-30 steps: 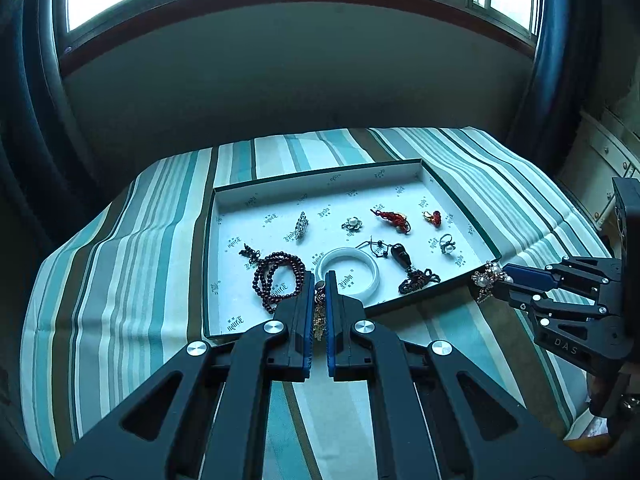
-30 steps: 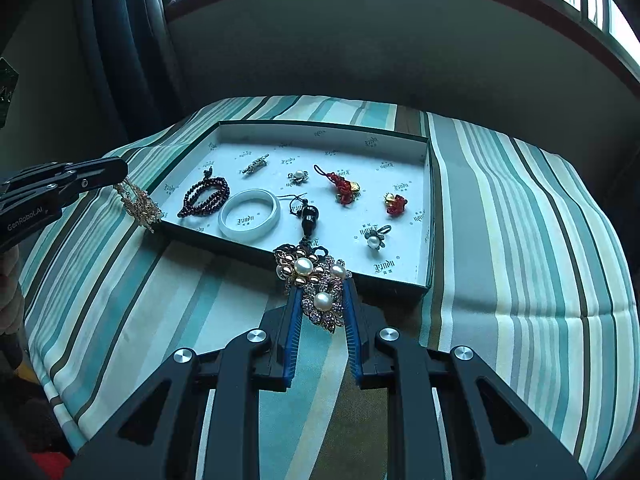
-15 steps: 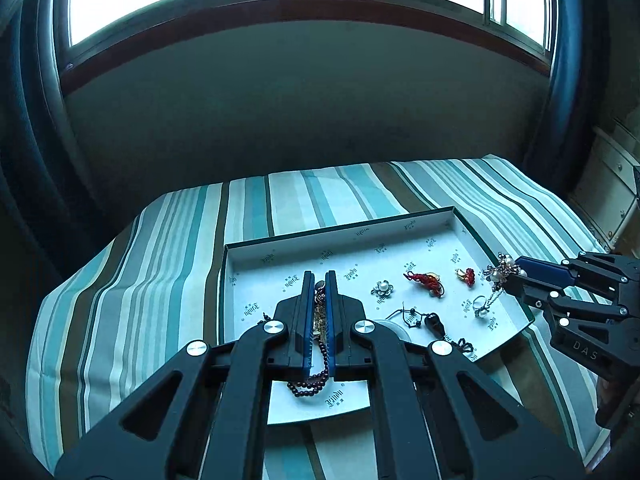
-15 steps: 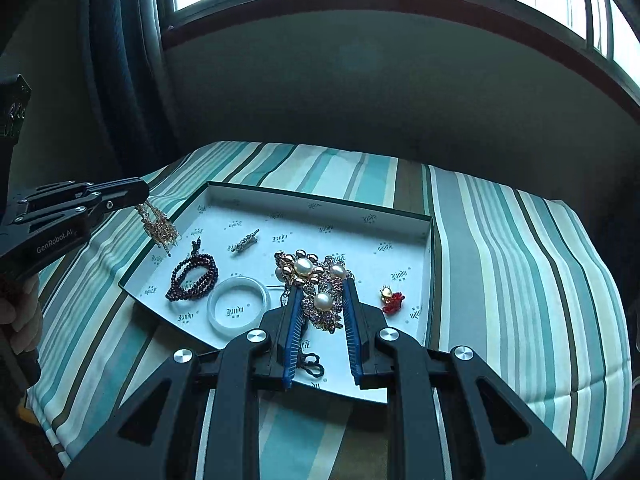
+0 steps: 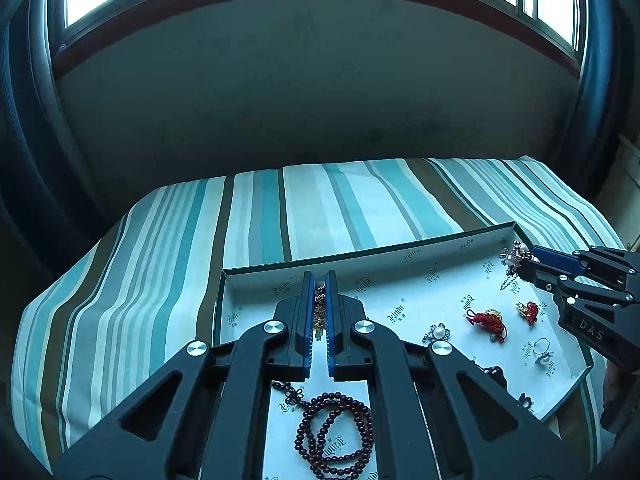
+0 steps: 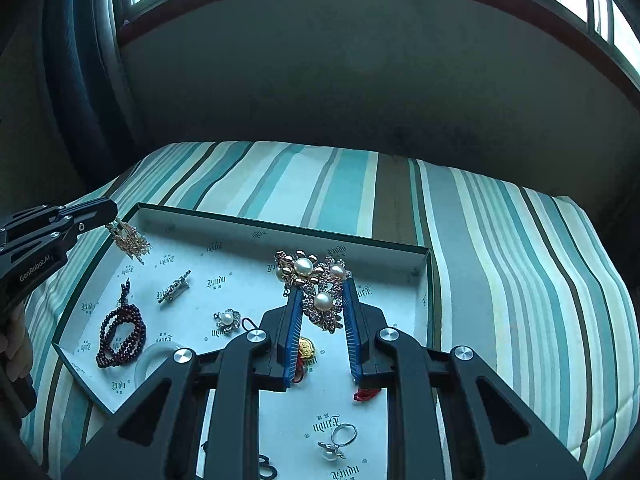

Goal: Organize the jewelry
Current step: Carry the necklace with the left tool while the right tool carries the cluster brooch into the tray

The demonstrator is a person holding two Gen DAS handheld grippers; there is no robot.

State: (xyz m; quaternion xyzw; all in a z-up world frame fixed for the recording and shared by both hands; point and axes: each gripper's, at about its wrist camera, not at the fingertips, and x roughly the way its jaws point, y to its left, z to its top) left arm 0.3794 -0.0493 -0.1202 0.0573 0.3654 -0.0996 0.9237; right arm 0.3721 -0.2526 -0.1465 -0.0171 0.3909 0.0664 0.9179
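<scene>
Grippers both loaded over the shallow white-lined tray [image 6: 224, 226]: left gripper [image 5: 319, 280] pinches a gold tassel earring [image 6: 130, 238] far-left, right gripper [image 6: 320, 300] clamps a pearl-and-rhinestone flower brooch [image 6: 314, 280] far-right. Lower onto bare liner, then release gently.

Teal, white, cream and brown stripes are shown on the cloth [image 6: 500, 248], white lining printed with dark logos in the green-edged tray [image 6: 248, 280], blue pads on the black right gripper [image 6: 320, 300], and dark red beads [image 6: 120, 336] left of it.
</scene>
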